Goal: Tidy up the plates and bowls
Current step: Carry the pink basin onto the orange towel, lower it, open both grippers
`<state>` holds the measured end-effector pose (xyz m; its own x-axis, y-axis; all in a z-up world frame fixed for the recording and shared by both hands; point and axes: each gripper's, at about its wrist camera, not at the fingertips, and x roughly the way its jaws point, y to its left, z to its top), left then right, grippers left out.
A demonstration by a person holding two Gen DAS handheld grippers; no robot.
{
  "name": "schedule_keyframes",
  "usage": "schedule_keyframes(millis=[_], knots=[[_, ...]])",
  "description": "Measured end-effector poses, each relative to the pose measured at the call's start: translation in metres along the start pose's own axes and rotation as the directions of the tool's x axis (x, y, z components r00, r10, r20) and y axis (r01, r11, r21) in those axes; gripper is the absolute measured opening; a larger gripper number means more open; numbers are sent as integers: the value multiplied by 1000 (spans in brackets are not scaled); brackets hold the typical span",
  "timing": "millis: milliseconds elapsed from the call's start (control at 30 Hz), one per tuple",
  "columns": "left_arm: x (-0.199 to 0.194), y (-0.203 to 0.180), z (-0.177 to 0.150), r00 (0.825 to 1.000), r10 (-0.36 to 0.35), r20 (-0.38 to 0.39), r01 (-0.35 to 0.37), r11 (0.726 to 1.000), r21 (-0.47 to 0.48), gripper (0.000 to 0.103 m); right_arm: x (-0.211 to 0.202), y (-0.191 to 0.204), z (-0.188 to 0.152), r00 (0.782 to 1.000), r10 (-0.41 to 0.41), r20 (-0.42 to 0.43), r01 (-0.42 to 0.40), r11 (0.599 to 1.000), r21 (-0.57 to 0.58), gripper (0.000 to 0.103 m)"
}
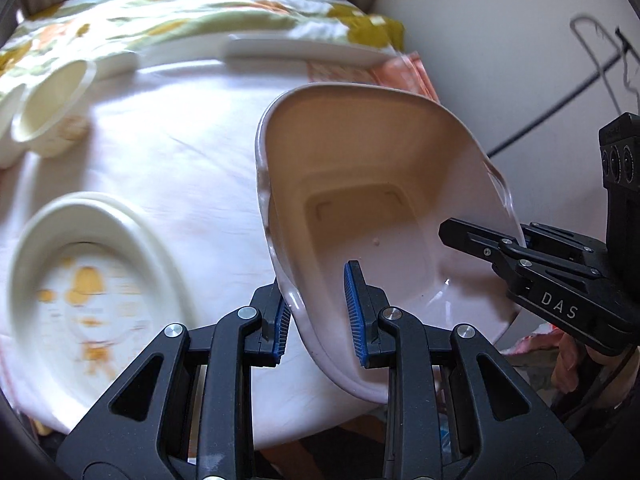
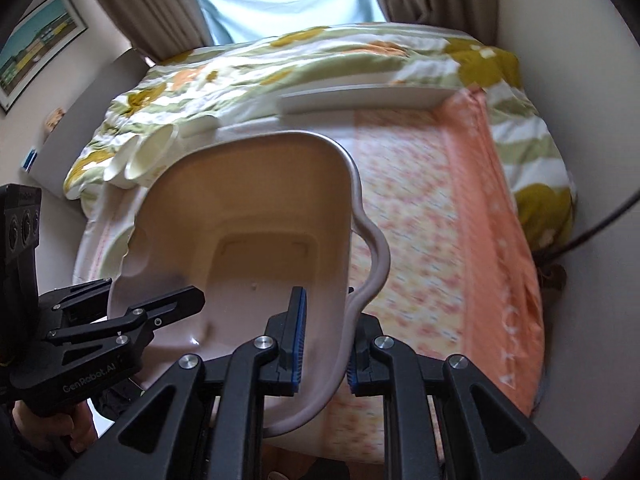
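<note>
A large pale pink square bowl [image 1: 360,200] is held tilted above the cloth-covered table. My left gripper [image 1: 320,316] has its blue pads on either side of the bowl's left rim, shut on it. My right gripper [image 2: 324,340] is shut on the opposite rim of the same bowl [image 2: 248,216]; it shows at the right in the left wrist view [image 1: 516,248]. A cream bowl with an orange print [image 1: 88,280] sits on the table at the left. Two cream cups [image 1: 52,104] stand at the far left. A flat white plate [image 1: 304,50] lies at the back.
The table has a white cloth [image 1: 180,152] and an orange patterned cloth [image 2: 440,220]. A floral blanket [image 2: 320,56] is bunched at the back. A wall [image 1: 500,40] and a black cable [image 1: 560,92] are at the right; curtains hang behind.
</note>
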<state>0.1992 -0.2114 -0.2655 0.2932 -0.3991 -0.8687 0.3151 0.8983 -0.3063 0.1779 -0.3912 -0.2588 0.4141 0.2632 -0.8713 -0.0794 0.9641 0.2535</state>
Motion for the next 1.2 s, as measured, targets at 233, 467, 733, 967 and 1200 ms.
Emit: schedule_keyframes(millis=[233, 467, 733, 967, 1200], knots=[[39, -23, -5, 1000, 17, -19, -16, 1000, 17, 23, 25, -42, -16, 1000, -2, -12, 3, 999, 38, 15], [51, -24, -4, 999, 37, -39, -37, 999, 20, 23, 35, -55, -17, 1000, 21, -8, -21, 999, 39, 15], [61, -28, 0, 995, 80, -56, -78, 996, 31, 23, 40, -59, -21, 999, 37, -17, -37, 998, 49, 15], [60, -33, 6, 991, 119, -53, -116, 991, 62, 23, 37, -65, -18, 999, 45, -22, -43, 996, 81, 15], [62, -33, 8, 993, 83, -88, -79, 996, 52, 28, 31, -70, -15, 999, 53, -9, -51, 992, 117, 16]])
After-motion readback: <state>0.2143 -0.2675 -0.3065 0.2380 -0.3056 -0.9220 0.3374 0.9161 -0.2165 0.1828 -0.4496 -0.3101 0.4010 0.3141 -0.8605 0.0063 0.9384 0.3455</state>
